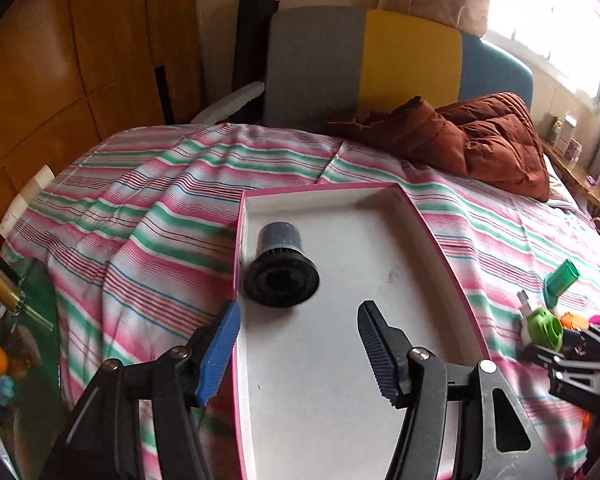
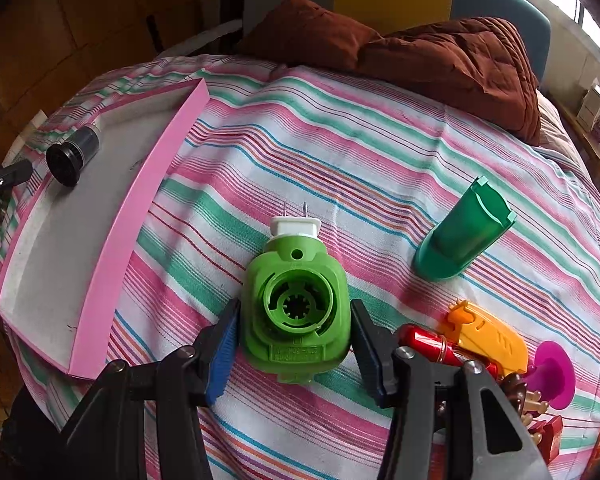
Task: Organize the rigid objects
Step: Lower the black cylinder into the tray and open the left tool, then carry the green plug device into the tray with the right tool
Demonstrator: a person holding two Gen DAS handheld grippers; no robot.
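The right claw [image 2: 294,354] stands with its jaws spread to either side of a light green plug-in device [image 2: 295,304] lying on the striped bedsheet [image 2: 380,168]; whether the blue pads [image 2: 222,354] press its sides or only flank it cannot be told; the device's white pronged end points away from the claw. Only the right wrist view shows what lies beyond it: a dark green plastic cap [image 2: 462,234] tipped on its side farther right, and near the right finger a cluster of a red cylinder [image 2: 428,342], an orange plastic piece [image 2: 488,336] and a magenta suction cup [image 2: 554,372]. The left claw [image 1: 296,356] hangs wide open and empty over the near part of a pink-edged tray [image 1: 432,224], gripping nothing; this view alone looks straight into the tray, where a black ribbed cylinder [image 1: 280,268] lies on its side against the left wall. The same tray appears at the far left of the right view. A brown quilted jacket [image 1: 480,136] lies bunched at the head of the bed; the left view also catches the right claw at its right edge.
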